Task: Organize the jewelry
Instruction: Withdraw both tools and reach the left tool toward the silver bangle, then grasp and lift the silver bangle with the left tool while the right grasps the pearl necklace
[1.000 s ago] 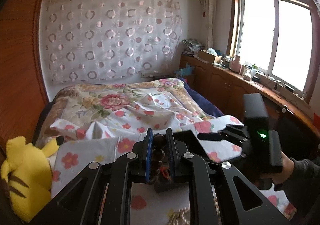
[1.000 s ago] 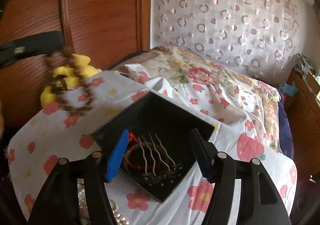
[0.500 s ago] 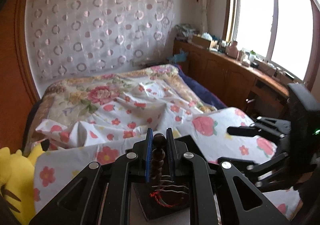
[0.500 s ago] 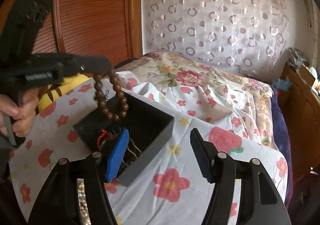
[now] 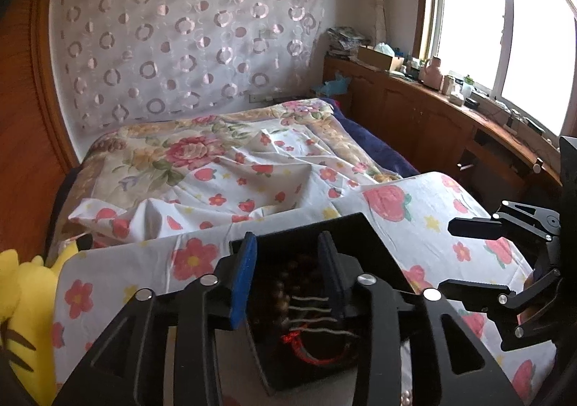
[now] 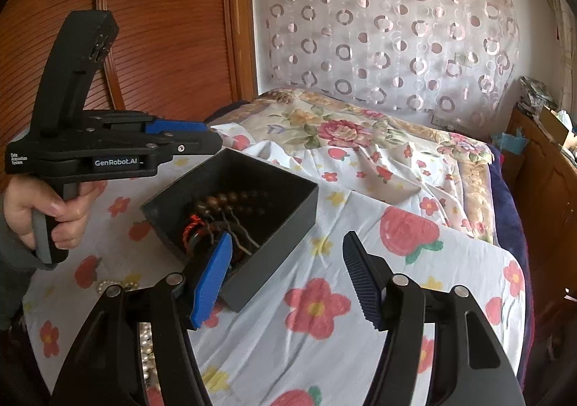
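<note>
Bead bracelet dropped into the black box; pearls next.

My left gripper (image 5: 285, 261) has just been opening; its fingers stand parted, nothing pinched, right above the one black box (image 6: 230, 211). One wooden bead bracelet (image 6: 223, 202) lies in it below those fingers, long axis running away from them, beside one red cord (image 6: 189, 223). My right gripper (image 6: 285, 276) hangs spread and empty just right of the box. Pearl beads (image 6: 146, 352) lie under its left finger, so I judge the right hand nearer.
</note>
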Available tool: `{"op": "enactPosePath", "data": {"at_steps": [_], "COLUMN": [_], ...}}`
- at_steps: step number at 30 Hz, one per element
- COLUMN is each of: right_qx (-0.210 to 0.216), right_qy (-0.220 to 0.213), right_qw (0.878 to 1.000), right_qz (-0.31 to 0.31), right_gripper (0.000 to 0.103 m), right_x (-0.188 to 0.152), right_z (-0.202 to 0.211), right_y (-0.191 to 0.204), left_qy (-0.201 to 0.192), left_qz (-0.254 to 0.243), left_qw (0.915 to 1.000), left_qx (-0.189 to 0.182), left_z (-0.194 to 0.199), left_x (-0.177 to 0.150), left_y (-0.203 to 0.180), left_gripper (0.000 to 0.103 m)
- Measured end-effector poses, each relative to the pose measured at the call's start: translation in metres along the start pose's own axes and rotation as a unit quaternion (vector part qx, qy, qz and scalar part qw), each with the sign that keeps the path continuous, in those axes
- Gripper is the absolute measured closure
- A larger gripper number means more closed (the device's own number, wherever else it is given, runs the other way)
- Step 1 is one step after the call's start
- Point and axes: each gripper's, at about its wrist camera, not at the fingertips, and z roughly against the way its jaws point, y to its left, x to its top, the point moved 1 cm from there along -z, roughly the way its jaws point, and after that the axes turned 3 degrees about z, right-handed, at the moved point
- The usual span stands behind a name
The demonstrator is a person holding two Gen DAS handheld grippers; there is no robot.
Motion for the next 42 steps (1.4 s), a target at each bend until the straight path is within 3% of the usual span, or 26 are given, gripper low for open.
{"op": "enactPosePath", "data": {"at_steps": [5, 13, 24, 29, 42], "right_qx": [-0.002, -0.003, 0.000, 0.004, -0.008], "right_qy": [-0.002, 0.005, 0.027, 0.031, 0.027], "right_qw": [1.000, 1.000, 0.998, 0.998, 0.998], "right_qz": [-0.007, -0.025, -0.052, -0.063, -0.055], "right_gripper": [0.037, 0.037, 0.037, 0.037, 0.037], "right_x": [-0.013, -0.053, -0.102, -0.115, -0.127], "right_z": [0.017, 0.047, 0.061, 0.067, 0.069], "right_y": [0.012, 0.037, 0.066, 0.073, 0.080], "left_qy": [-0.007, 0.006, 0.033, 0.050, 0.087], "left_qz": [0.009, 0.020, 0.024, 0.028, 0.002], "left_qw": [0.9999, 0.9997, 0.9986, 0.9971, 0.9954], "left_qx": [-0.001, -0.015, -0.034, -0.050, -0.040], "left_z": [0.026, 0.070, 0.091, 0.089, 0.069], "left_x": [-0.020, -0.080, -0.136, -0.148, -0.161], "left_y": [0.000, -0.008, -0.030, -0.039, -0.065], "left_gripper": [0.053, 0.052, 0.053, 0.075, 0.087]}}
